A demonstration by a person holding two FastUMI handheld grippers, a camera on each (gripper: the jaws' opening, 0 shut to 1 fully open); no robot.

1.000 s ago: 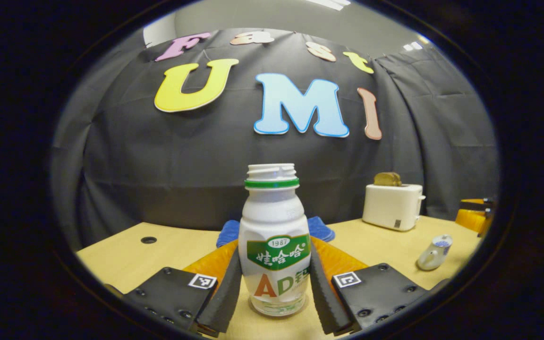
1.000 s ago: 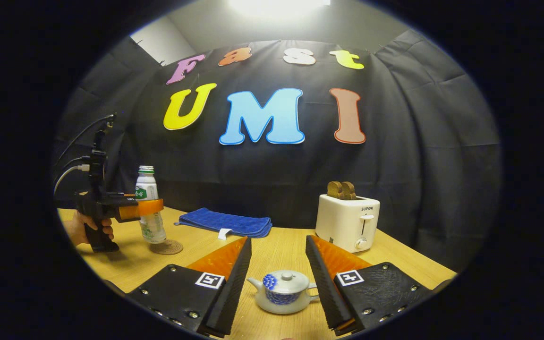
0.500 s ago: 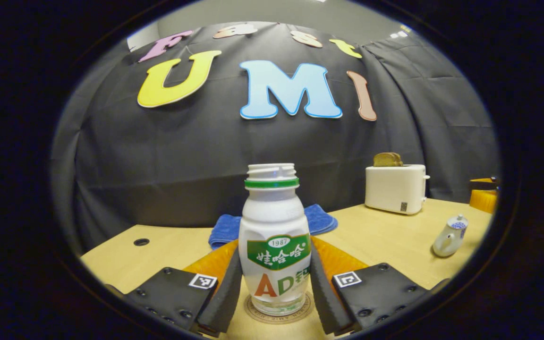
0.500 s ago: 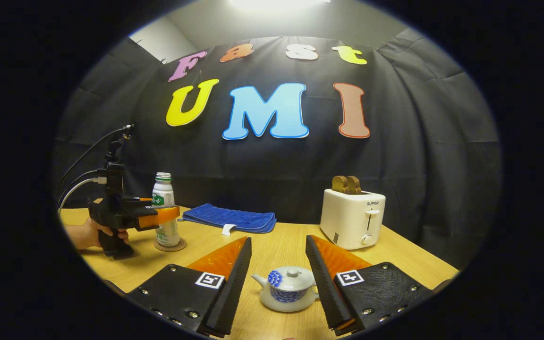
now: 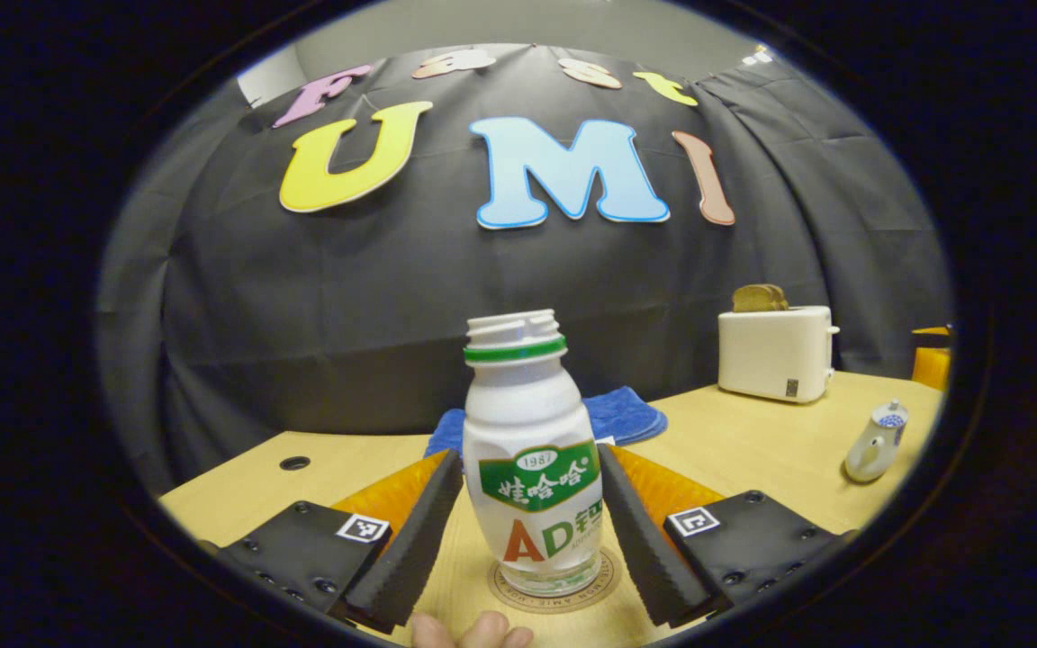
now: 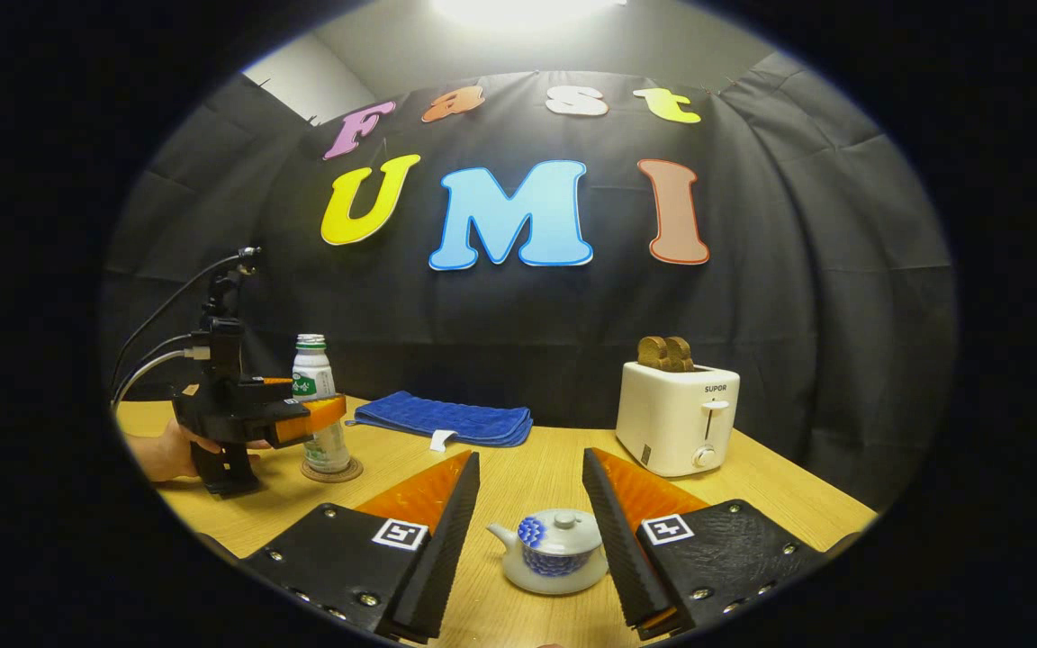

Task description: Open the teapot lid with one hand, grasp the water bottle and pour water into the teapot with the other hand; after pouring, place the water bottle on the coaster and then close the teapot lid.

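The white water bottle (image 5: 532, 450) with a green neck ring and no cap stands upright on the round coaster (image 5: 554, 583). My left gripper (image 5: 529, 461) is open around it, its fingers close beside the bottle's sides with gaps lower down. In the right gripper view the bottle (image 6: 313, 396) and coaster (image 6: 331, 471) show at the far left with the left gripper (image 6: 307, 418) and the hand (image 6: 158, 454) holding it. The small white and blue teapot (image 6: 554, 551), lid on, sits on the table between the fingers of my open right gripper (image 6: 529, 463). The teapot (image 5: 875, 441) also appears at the right.
A white toaster (image 6: 676, 418) with bread in it stands at the back right of the wooden table (image 6: 527, 468). A folded blue cloth (image 6: 442, 418) lies at the back, behind the bottle. A small round hole (image 5: 294, 463) marks the table's left part.
My left gripper lowered the bottle onto the coaster and its fingers spread apart from the bottle. The right gripper stayed open over the teapot, shifting only slightly.
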